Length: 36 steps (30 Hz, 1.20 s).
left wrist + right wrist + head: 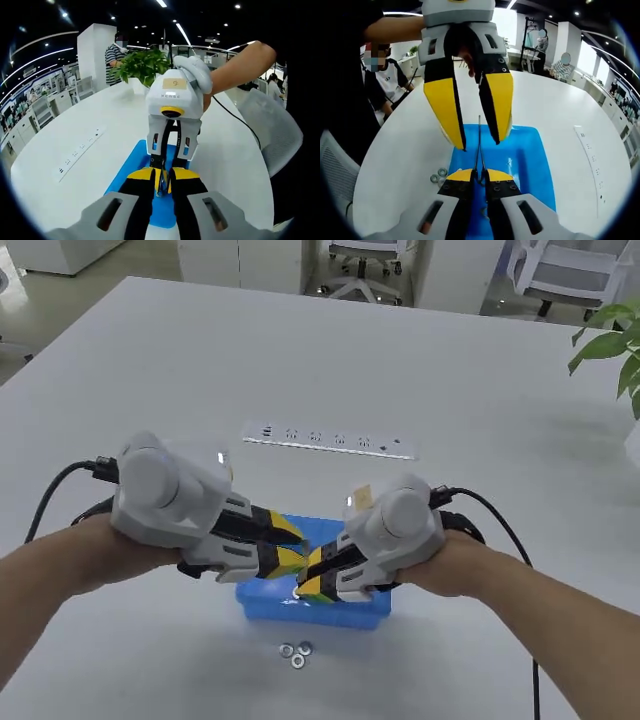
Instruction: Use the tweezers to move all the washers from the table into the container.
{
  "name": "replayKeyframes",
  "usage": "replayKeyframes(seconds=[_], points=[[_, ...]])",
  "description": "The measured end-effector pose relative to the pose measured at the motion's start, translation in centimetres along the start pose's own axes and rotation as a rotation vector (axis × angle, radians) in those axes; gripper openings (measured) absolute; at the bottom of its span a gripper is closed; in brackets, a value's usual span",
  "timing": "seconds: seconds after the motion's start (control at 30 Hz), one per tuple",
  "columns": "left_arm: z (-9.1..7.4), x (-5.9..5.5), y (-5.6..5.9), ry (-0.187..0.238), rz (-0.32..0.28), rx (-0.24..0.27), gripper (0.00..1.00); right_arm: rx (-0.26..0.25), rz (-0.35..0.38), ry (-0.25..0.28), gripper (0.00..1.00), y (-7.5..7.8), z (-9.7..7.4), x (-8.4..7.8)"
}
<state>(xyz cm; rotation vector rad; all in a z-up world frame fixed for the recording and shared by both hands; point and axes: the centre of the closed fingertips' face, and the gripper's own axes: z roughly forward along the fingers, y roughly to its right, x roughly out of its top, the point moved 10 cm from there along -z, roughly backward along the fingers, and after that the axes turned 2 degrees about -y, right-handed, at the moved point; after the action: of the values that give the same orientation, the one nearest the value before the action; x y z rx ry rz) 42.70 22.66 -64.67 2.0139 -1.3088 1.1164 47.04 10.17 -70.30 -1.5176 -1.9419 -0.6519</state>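
Fingers [461, 176] of the right gripper [479, 174] are clamping the tweezers [479, 145] above the blue container [527, 160]. In the right gripper view, the left gripper [477, 141] is spreading its fingers around them. Washers [296, 652] are lying just outside the container's near edge, with open table [200, 370] surrounding.

white table [150, 360]: blue container [300, 610], three washers [297, 652] just beside it, power strip [330, 440] beyond.

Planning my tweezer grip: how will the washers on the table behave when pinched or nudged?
The washers look small, flat and shiny, so probably light, stiff and slippery to pinch. Lying flat and clustered, they would likely slide rather than roll.
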Motion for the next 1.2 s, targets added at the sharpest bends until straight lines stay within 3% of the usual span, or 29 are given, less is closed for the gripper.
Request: replayKeyframes(seconds=[0.2, 0.87, 1.2], points=[[0.3, 0.0, 0.0, -0.008, 0.024, -0.015, 0.08, 0.007, -0.007, 0.002, 0.1, 0.1, 0.0, -0.1], [0.3, -0.2, 0.0, -0.008, 0.065, -0.023, 0.06, -0.025, -0.008, -0.002, 0.15, -0.1, -1.1, 0.2], [0.3, 0.0, 0.3, -0.015, 0.06, -0.02, 0.06, -0.062, 0.045, 0.008, 0.23, -0.5, -2.4, 0.5]])
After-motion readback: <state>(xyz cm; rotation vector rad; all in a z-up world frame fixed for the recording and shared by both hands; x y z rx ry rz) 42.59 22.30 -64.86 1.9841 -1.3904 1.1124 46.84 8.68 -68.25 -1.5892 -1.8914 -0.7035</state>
